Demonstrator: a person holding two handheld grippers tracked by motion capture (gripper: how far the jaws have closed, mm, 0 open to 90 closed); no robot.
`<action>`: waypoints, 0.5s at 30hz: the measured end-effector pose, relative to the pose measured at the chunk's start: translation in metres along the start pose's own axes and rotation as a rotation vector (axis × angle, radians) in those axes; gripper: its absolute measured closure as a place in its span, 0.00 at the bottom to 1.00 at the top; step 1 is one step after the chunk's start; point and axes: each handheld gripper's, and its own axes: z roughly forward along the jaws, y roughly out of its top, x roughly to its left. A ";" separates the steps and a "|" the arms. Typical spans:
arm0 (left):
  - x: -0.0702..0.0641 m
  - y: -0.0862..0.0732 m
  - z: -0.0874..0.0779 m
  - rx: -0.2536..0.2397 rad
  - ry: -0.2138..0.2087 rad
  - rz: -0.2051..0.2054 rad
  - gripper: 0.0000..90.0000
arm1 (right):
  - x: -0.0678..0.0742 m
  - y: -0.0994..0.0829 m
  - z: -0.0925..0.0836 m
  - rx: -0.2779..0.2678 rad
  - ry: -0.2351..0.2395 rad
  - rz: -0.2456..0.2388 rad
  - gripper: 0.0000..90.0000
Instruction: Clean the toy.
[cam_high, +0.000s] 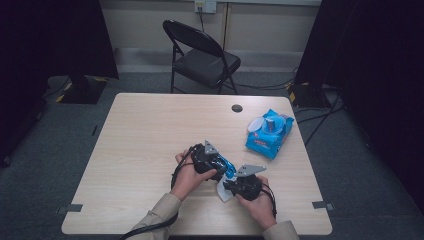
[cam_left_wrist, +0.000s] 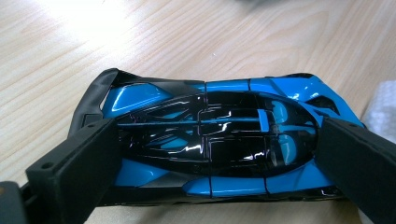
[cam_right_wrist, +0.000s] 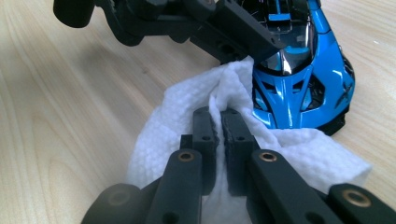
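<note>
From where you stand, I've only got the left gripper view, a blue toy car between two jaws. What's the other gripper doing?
Observer: The right gripper is shut on a white wipe that lies against the front of the car.
Operator: Is the wipe flat on the table?
Observer: Part of it. In the right gripper view it bunches up between the jaws and the rest spreads over the table.
Operator: Anything else on the table?
Observer: A blue wipes pack lies near the far right corner, apart from both hands.
Operator: And my own gripper?
Observer: In the high view the left gripper holds the car near the table's front edge.
</note>
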 end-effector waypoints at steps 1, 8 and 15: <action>0.000 0.000 0.000 0.006 0.000 0.002 0.00 | 0.000 0.000 0.000 -0.001 0.002 -0.001 0.96; 0.000 0.001 0.000 0.006 -0.002 0.004 0.00 | 0.005 0.003 0.004 -0.004 0.049 -0.019 0.95; 0.000 0.001 0.000 0.005 -0.003 0.005 0.00 | 0.001 0.006 -0.013 -0.023 0.067 -0.027 0.92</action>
